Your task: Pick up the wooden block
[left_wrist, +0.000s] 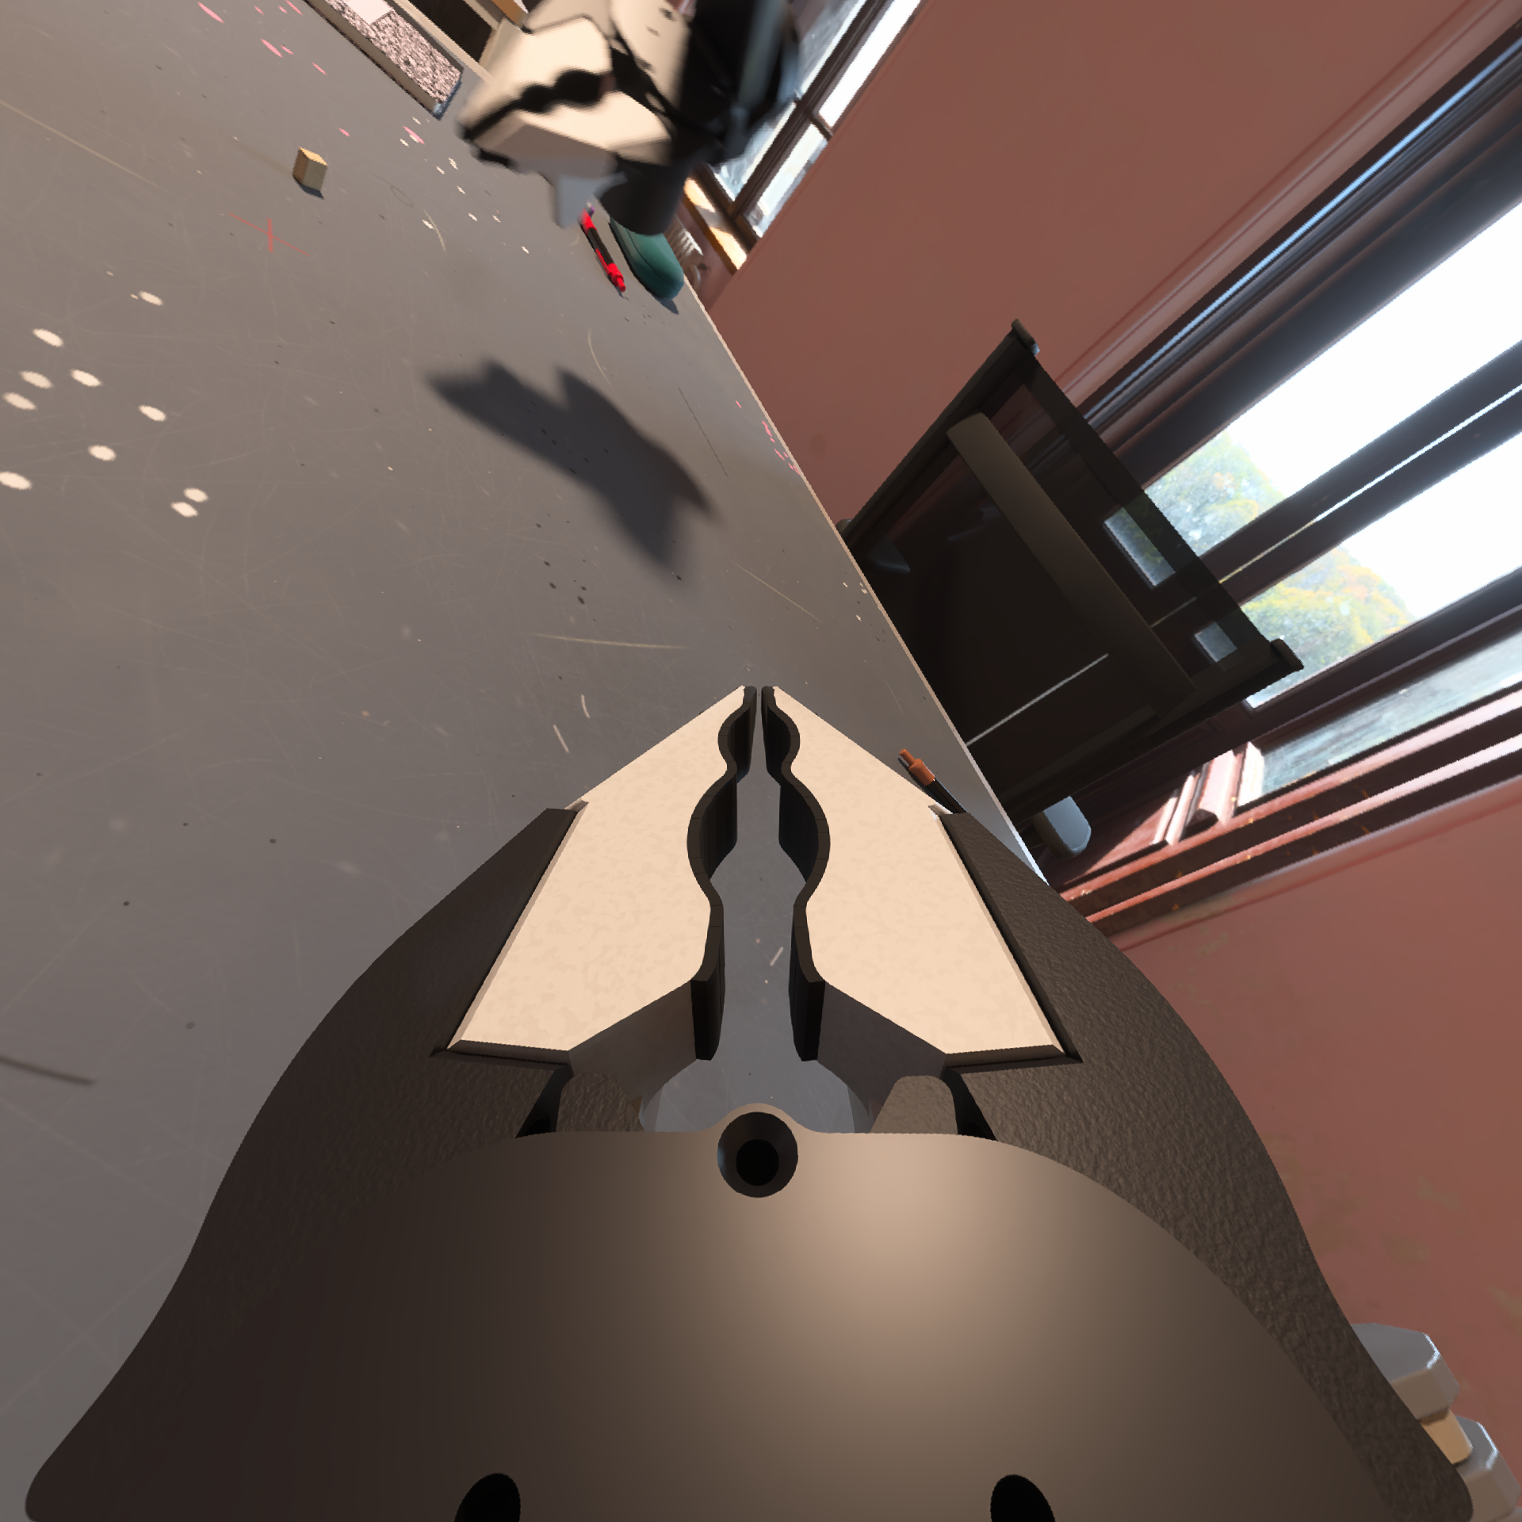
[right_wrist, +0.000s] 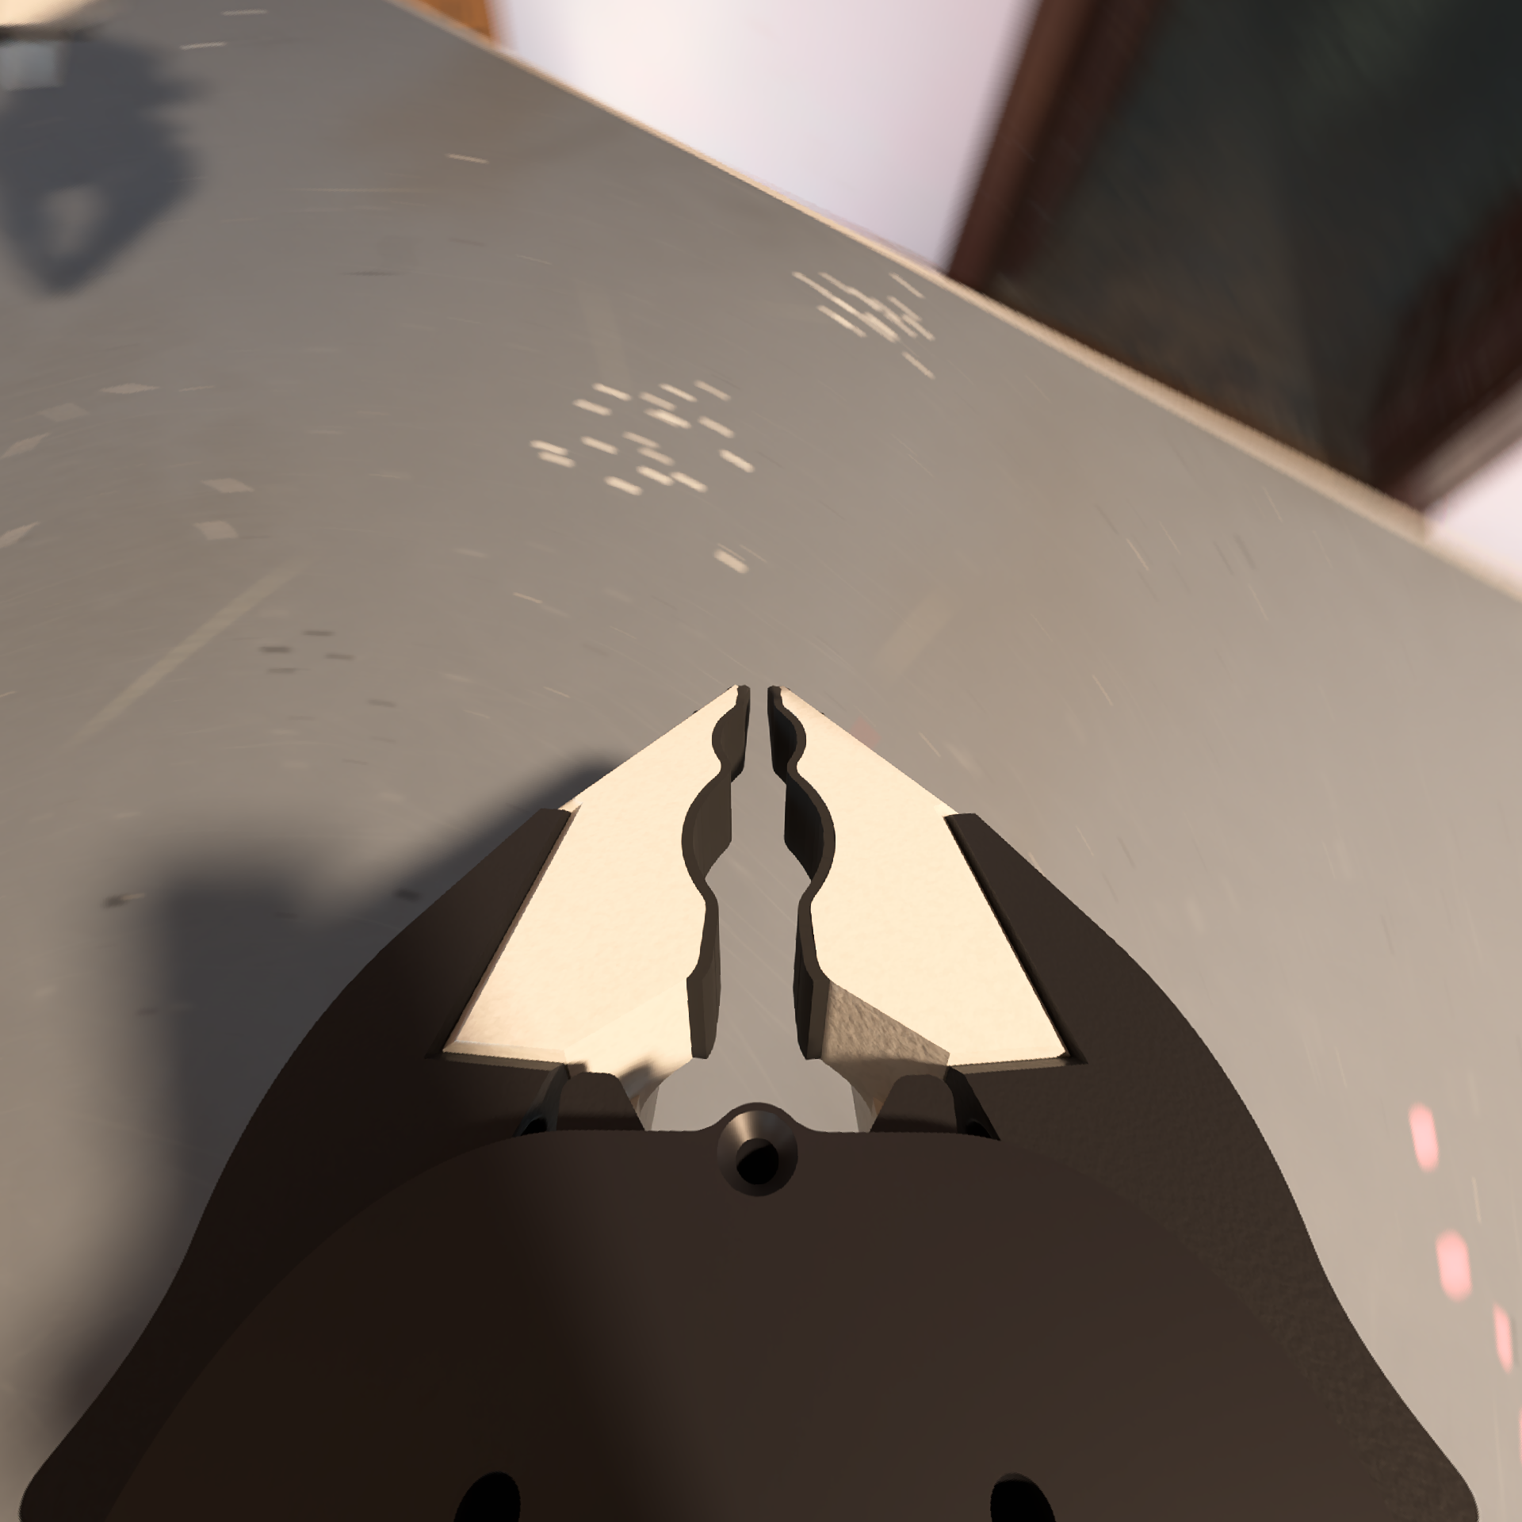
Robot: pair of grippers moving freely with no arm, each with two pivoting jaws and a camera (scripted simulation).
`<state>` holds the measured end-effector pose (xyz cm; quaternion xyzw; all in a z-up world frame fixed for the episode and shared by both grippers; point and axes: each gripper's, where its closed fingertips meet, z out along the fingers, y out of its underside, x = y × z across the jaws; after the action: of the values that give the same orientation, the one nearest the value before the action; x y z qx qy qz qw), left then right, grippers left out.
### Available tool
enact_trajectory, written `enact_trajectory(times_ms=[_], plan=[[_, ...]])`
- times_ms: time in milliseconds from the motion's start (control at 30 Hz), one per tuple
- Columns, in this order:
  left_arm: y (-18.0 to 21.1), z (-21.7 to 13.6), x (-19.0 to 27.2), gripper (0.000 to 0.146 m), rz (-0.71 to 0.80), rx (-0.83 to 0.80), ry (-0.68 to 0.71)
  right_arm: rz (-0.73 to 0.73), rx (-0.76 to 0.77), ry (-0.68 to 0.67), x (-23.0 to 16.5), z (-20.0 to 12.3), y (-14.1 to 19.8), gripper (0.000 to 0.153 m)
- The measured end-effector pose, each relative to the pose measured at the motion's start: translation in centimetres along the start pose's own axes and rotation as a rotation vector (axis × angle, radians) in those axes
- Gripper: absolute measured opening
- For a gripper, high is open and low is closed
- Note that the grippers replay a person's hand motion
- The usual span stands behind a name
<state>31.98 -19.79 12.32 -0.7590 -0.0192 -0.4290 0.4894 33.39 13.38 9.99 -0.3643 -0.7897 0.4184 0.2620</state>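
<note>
A small wooden block (left_wrist: 309,169) sits on the grey table (left_wrist: 288,576), far off at the upper left of the left wrist view. My left gripper (left_wrist: 758,692) is shut and empty, low over the table near its right edge, far from the block. The right gripper shows blurred at the top of that view (left_wrist: 576,107), to the right of the block and above the table. In the right wrist view my right gripper (right_wrist: 758,692) is shut and empty over the bare table (right_wrist: 494,535). The block is not in that view.
A red pen (left_wrist: 605,259) and a teal object (left_wrist: 655,255) lie near the table's far right edge. An orange-tipped tool (left_wrist: 922,774) lies by my left gripper. A grey slab (left_wrist: 395,49) lies at the far end. A dark chair (left_wrist: 1054,576) stands beyond the edge.
</note>
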Motion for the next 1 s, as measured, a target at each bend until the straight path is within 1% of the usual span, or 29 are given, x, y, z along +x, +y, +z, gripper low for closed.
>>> enact_trajectory(times_ms=[33,67,100,133,167,200,233,300,400,433,500,567,600,667,733,800,833,867,967,1000], plan=[[0.0,0.1,0.1,0.001,0.004,-0.005,0.002,0.118,-0.029,0.055,3.3,-0.7,2.2,0.004],[0.0,0.1,0.2,0.001,0.008,-0.010,0.004,0.225,-0.078,0.072,5.4,-1.0,4.4,0.004],[0.0,0.2,0.2,0.001,0.012,-0.012,0.004,0.298,-0.109,0.062,6.6,-1.0,6.2,0.004],[0.0,0.2,0.2,0.001,0.013,-0.011,0.004,0.333,-0.126,0.067,7.3,-0.9,7.5,0.004],[0.0,0.2,0.2,0.001,0.010,-0.008,0.003,0.334,-0.146,0.100,7.7,-0.9,8.5,0.004],[0.0,0.2,0.1,0.001,0.007,-0.005,0.002,0.315,-0.164,0.124,7.7,-0.9,9.2,0.004],[0.0,0.2,0.1,0.001,0.004,-0.002,0.001,0.303,-0.178,0.121,7.4,-0.7,9.7,0.004],[0.1,0.1,-0.1,0.001,-0.004,-0.001,-0.002,0.313,-0.216,0.083,6.8,-0.2,10.5,0.006],[0.1,0.0,-0.3,0.001,-0.013,-0.002,0.000,0.271,-0.267,0.072,6.5,0.1,11.0,0.011],[0.2,0.0,-0.3,0.001,-0.014,-0.003,-0.001,0.259,-0.263,0.066,6.4,-0.1,10.5,0.013],[0.1,0.0,-0.2,0.001,-0.011,-0.001,-0.001,0.235,-0.199,0.076,6.9,-1.0,8.6,0.014],[0.1,-0.1,-0.1,0.001,-0.004,0.001,-0.003,0.176,-0.115,0.087,7.8,-1.7,6.9,0.011],[0.1,-0.1,-0.1,0.001,-0.002,0.000,-0.003,0.147,-0.109,0.073,8.1,-1.6,6.9,0.008],[0.1,0.0,-0.1,0.001,-0.002,-0.002,-0.003,0.096,-0.162,0.064,8.7,-0.7,8.0,0.008],[0.2,0.0,-0.1,0.001,-0.005,-0.003,-0.001,0.036,-0.184,0.039,8.5,0.3,9.0,0.008],[0.2,0.0,-0.2,0.001,-0.009,-0.002,-0.001,-0.043,-0.185,0.089,8.8,0.9,9.4,0.009],[0.2,0.0,-0.2,0.001,-0.011,-0.002,0.000,-0.063,-0.183,0.086,8.8,1.1,9.5,0.009],[0.2,0.0,-0.2,0.001,-0.012,-0.003,-0.001,-0.063,-0.186,0.073,8.8,1.3,9.7,0.010],[0.3,-0.1,-0.3,0.001,-0.015,-0.004,0.000,-0.014,-0.230,0.036,9.0,1.7,10.5,0.020],[0.3,-0.1,-0.3,0.001,-0.017,-0.004,-0.001,0.010,-0.223,0.028,9.1,1.8,10.5,0.021]])
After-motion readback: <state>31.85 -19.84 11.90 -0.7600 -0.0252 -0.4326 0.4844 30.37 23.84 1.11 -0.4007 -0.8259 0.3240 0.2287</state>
